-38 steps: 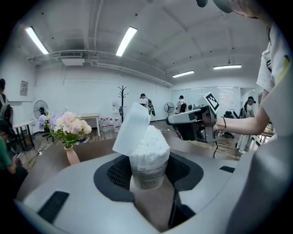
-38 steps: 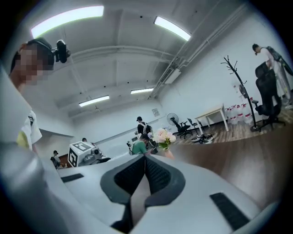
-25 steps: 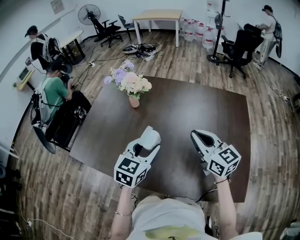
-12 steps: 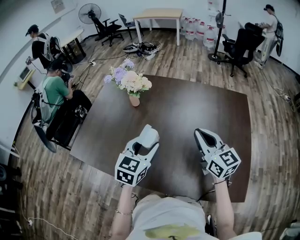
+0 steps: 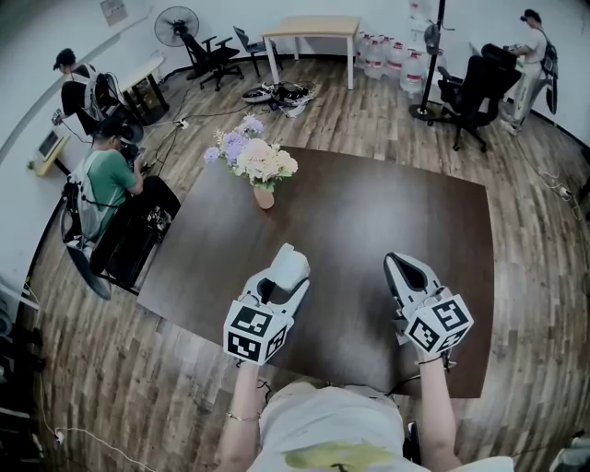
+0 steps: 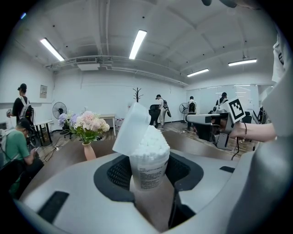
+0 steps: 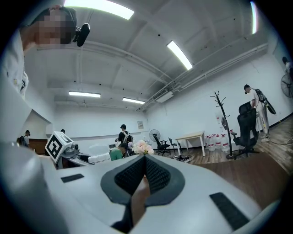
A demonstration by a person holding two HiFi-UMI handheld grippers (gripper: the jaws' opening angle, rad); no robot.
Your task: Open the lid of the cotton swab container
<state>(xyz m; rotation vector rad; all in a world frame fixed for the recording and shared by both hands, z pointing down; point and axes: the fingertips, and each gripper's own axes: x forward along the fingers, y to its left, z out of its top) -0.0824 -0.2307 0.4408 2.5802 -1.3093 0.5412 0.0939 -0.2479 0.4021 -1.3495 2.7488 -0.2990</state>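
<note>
My left gripper [image 6: 147, 170] is shut on the cotton swab container [image 6: 147, 171], a clear tub held upright between the pads. Its white lid [image 6: 132, 127] stands flipped up to the left, and the packed white swab tips [image 6: 150, 142] show at the mouth. In the head view the left gripper [image 5: 282, 279] hovers over the near part of the dark table [image 5: 369, 212], with the container's white top [image 5: 289, 265] at its tip. My right gripper [image 5: 407, 273] hangs to the right of it, apart from the container. Its jaws [image 7: 142, 176] are shut with nothing between them.
A pink vase of flowers [image 5: 263, 172] stands at the table's far left. People sit and stand by desks at the left [image 5: 100, 180]. At the back are a fan [image 5: 175, 26], office chairs [image 5: 466, 97], a light table [image 5: 309, 32] and water bottles [image 5: 392, 60].
Both grippers have drifted a little toward me, the right one also slightly to the right. The container stays held with its lid up.
</note>
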